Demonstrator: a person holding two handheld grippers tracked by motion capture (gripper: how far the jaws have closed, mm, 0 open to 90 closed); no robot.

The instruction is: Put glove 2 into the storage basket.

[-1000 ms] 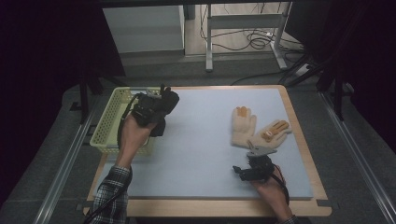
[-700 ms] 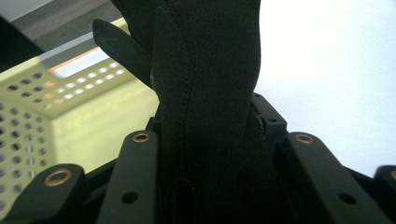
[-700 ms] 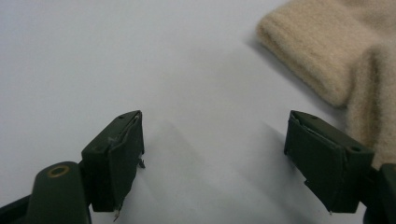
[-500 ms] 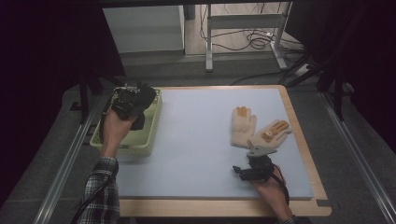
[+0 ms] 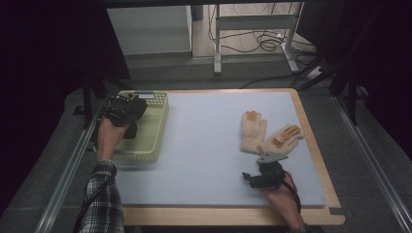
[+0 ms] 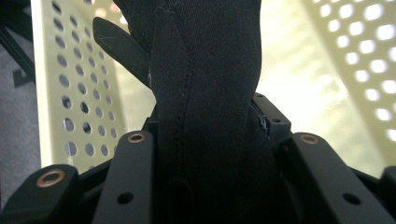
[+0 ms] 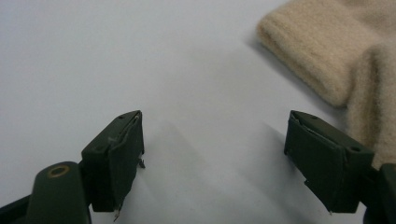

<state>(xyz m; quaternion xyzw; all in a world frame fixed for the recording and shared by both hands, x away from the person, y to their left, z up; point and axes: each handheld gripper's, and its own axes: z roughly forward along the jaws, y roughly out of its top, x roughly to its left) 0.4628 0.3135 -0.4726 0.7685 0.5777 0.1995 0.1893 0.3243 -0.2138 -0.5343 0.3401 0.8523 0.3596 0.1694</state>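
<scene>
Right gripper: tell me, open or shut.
Open: the right gripper has its jaws wide apart over bare table, nothing between them.

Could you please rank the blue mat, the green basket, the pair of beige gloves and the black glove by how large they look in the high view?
1. blue mat
2. green basket
3. pair of beige gloves
4. black glove, though the left gripper clamps and partly hides it, so this place is unsure.

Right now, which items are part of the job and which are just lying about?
In the job:
- black glove, clamped in the left gripper
- green basket under it
- beige gloves near the open right gripper

Lying about:
- cables on the floor
- metal stand
</scene>
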